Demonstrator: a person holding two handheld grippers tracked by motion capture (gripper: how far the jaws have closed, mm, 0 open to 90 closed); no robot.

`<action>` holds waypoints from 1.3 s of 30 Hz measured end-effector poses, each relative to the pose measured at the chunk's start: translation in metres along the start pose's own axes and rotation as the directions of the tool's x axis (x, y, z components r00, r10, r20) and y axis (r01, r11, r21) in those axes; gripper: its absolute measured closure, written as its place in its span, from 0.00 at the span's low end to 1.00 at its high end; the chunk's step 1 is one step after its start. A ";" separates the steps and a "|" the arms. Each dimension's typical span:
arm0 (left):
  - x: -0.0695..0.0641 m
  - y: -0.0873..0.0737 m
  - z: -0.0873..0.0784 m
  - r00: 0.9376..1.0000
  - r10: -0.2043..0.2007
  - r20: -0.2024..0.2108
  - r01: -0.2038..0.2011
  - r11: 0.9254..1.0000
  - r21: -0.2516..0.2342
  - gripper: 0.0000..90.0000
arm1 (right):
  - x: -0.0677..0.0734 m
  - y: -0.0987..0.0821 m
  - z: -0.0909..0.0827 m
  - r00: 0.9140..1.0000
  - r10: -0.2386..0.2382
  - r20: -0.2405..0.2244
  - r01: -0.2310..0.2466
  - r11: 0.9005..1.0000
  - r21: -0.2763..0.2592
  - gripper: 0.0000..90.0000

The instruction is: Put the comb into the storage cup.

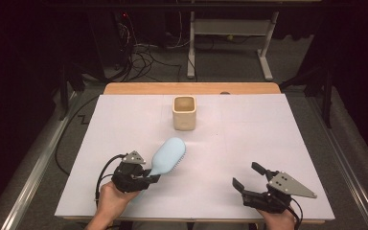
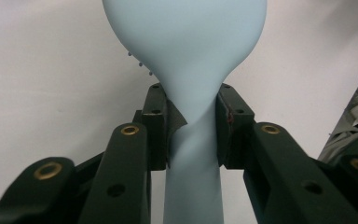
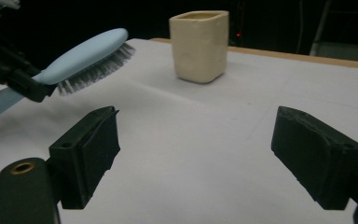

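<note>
A light blue hairbrush [image 1: 167,155] is held above the white table, its back up and bristles down. My left gripper [image 1: 152,178] is shut on its handle; in the left gripper view both pads press the narrow neck of the hairbrush [image 2: 191,126]. The right gripper view shows the hairbrush [image 3: 86,56] lifted off the surface at the left. A cream square cup [image 1: 184,113] stands upright at the middle back, the same cup [image 3: 199,44] straight ahead of my right gripper [image 3: 196,158]. That right gripper [image 1: 247,177] is open near the front right with nothing between its jaws.
A white mat [image 1: 249,134] covers most of the wooden table [image 1: 191,88]. Behind the table are cables on the floor [image 1: 143,57] and a white desk frame [image 1: 230,33]. A metal rail [image 1: 33,167] runs along the left.
</note>
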State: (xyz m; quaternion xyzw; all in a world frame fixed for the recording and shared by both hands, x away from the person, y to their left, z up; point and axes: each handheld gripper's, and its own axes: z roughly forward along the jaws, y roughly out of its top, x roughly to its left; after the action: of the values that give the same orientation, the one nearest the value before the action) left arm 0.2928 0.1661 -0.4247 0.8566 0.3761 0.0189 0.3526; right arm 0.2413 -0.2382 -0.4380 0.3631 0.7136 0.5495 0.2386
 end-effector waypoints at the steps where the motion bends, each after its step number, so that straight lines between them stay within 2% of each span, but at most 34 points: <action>1: 0.000 0.000 -0.001 1.000 0.001 -0.003 -0.001 1.000 -0.001 0.77 | 0.003 0.001 0.002 1.000 -0.004 -0.007 0.004 1.000 0.005 0.18; 2: -0.001 -0.001 -0.001 1.000 -0.003 0.000 0.003 1.000 -0.010 0.77 | 0.006 0.001 0.004 1.000 -0.008 -0.018 0.009 1.000 0.009 0.18; 7: -0.008 0.000 -0.004 1.000 0.024 0.006 -0.024 0.999 -0.029 0.77 | 0.016 0.003 0.017 0.998 -0.010 -0.062 0.012 0.999 0.034 0.18; 10: -0.013 0.001 -0.003 0.999 0.046 0.006 -0.046 0.999 -0.026 0.77 | 0.021 0.003 0.025 0.997 -0.002 -0.078 0.005 0.999 0.041 0.18; 13: -0.015 0.004 0.003 0.999 0.047 0.018 -0.047 0.999 -0.014 0.77 | 0.025 0.004 0.033 0.995 0.008 -0.098 -0.004 0.999 0.047 0.18; 29: -0.030 0.013 0.011 0.994 0.104 0.021 -0.104 0.995 -0.012 0.77 | 0.036 0.009 0.064 0.988 0.037 -0.148 -0.022 0.995 0.099 0.18; 39: -0.033 0.013 0.012 0.993 0.115 0.023 -0.114 0.993 -0.025 0.77 | 0.045 0.012 0.084 0.975 0.067 -0.213 -0.040 0.991 0.127 0.18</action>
State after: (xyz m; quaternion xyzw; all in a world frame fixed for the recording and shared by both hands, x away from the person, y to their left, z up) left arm 0.2804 0.1312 -0.4176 0.8728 0.3218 0.0332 0.3655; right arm 0.2783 -0.1499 -0.4478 0.3339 0.7576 0.5474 0.1220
